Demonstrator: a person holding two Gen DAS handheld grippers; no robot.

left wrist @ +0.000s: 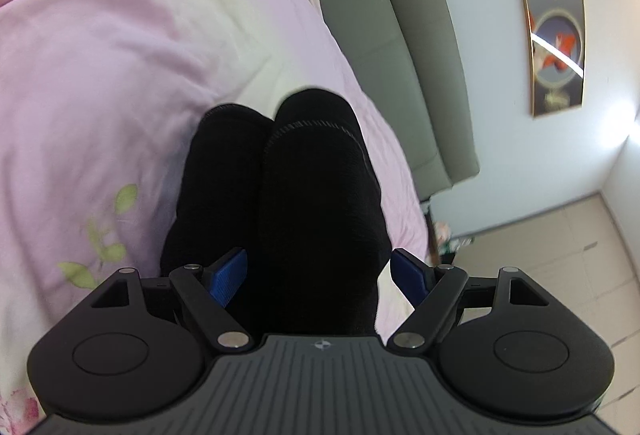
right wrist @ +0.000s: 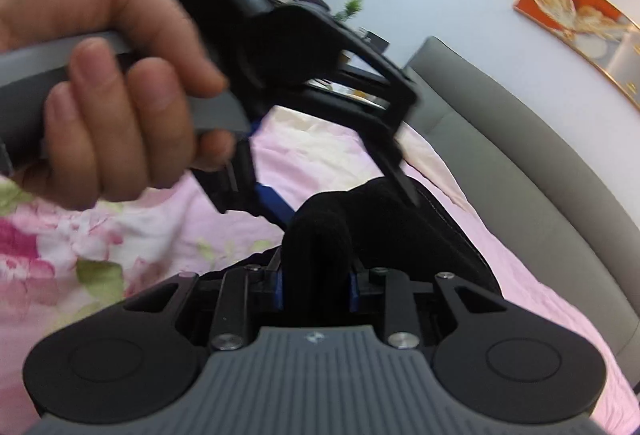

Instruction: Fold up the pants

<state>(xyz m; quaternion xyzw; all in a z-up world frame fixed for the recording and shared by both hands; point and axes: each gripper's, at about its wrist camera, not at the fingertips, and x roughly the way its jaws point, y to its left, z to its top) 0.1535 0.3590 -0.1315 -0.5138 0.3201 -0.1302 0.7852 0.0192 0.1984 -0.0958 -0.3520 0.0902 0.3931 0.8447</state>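
The black pants (left wrist: 304, 195) lie bunched on the pink floral bedspread (left wrist: 120, 75). In the left wrist view my left gripper (left wrist: 320, 275) has its blue pads (left wrist: 228, 275) spread wide, with the black cloth lying between them, not pinched. In the right wrist view my right gripper (right wrist: 316, 287) is shut on a fold of the black pants (right wrist: 320, 243). The left gripper (right wrist: 344, 195) also shows there, held by a bare hand (right wrist: 108, 87) just ahead and to the left, its fingers down at the same bunch of pants.
A grey-green padded headboard (left wrist: 400, 35) runs along the bed's far side. A framed picture (left wrist: 556, 15) hangs on the white wall. Tiled floor (left wrist: 560, 255) shows at the right. The bedspread (right wrist: 120, 227) spreads left and right of the pants.
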